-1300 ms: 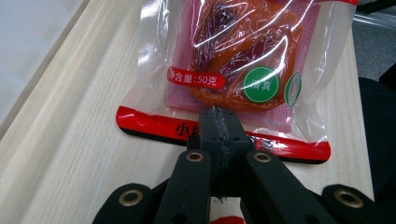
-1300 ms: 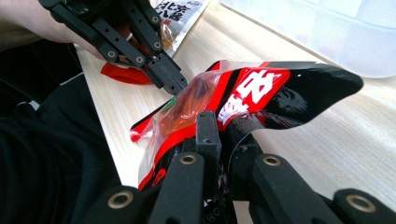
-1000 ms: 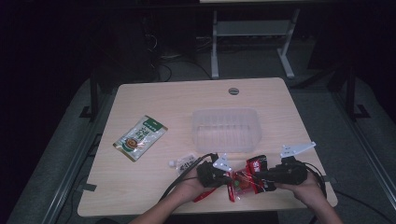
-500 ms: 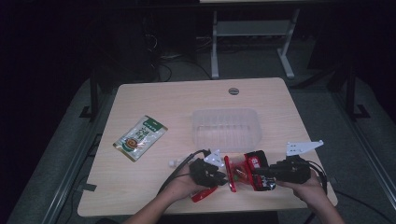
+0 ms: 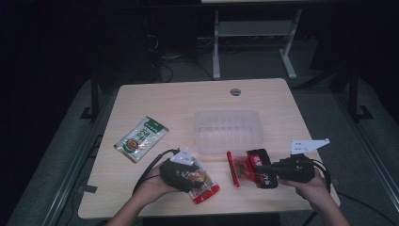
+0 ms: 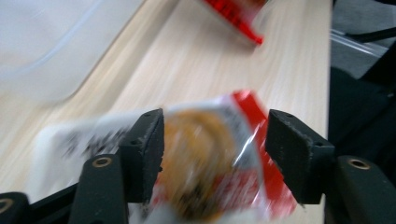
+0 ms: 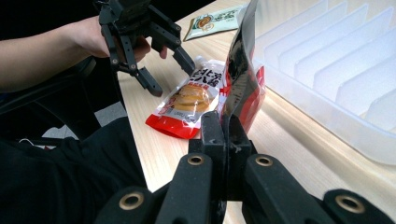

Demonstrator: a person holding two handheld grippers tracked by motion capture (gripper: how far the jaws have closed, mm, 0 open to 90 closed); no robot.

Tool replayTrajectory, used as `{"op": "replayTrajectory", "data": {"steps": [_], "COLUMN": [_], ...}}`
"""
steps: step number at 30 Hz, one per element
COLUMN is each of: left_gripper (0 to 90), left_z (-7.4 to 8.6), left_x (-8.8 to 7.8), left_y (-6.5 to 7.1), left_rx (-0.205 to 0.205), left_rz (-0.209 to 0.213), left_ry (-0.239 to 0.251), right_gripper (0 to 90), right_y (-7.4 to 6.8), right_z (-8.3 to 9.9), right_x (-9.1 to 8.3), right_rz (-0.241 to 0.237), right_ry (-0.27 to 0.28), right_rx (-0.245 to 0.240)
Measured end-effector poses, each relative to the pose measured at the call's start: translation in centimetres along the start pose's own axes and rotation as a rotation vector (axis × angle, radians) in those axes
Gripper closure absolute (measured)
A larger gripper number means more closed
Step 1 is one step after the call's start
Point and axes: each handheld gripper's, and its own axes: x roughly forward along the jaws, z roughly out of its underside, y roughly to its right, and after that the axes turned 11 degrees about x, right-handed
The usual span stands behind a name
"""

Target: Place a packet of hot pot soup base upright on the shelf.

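A: Desk (image 5: 188,99) check, left to right. What's far left?

B: Green snack packet (image 5: 141,139), lying flat near the left edge, nothing touching it.

A: Next?

B: Left tool (image 5: 188,176) over a red-and-white snack pouch (image 5: 203,184) near the front edge. The pouch lies flat on the desk.

A: Clamped on it?

B: No. Jaws have just been opening. In the left gripper view they stand apart with the pouch (image 6: 210,158) between them, blurred, pads not pressing on it. The right gripper view shows the left tool (image 7: 161,70) above the pouch's (image 7: 187,105) far end, jaws spread.

A: Middle?

B: Clear plastic tray (image 5: 228,132) with ribbed dividers, behind both tools. It sits just behind the red pouch.

A: Right side?

B: Right tool (image 5: 263,169), jaws together, clamped on a red pouch (image 5: 244,168). The pouch stands on edge, its left end near the tray's front wall. The right gripper view has the right tool (image 7: 227,135) pinching that pouch (image 7: 243,79) upright, tray (image 7: 327,88) to its right.

A: Two pouches touching?

B: Apart in the high view; can't tell from the right gripper view.
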Motion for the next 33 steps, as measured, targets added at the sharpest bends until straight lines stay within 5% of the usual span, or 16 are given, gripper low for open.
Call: {"op": "replayTrajectory", "data": {"steps": [9, 17, 33], "left_gripper": [27.2, 25.1, 24.7], "left_z": [4.1, 6.9, 7.2], "left_x": [-3.7, -5.2, -5.2], "left_y": [-0.7, -0.6, -0.9], "left_rx": [-0.074, -0.137, -0.135], "left_rz": [-0.080, -0.121, -0.137], "left_ry": [-0.005, -0.012, -0.014], "right_gripper": [90.0, 90.0, 90.0], "right_y": [-0.2, -0.5, -0.4], "right_z": [-0.9, -1.9, -5.4], "right_x": [0.1, 0.0, -0.9], "right_rz": [0.002, 0.010, 0.040], "right_ry": [0.000, 0.009, 0.084], "right_rx": [-0.012, -0.027, -0.053]}}
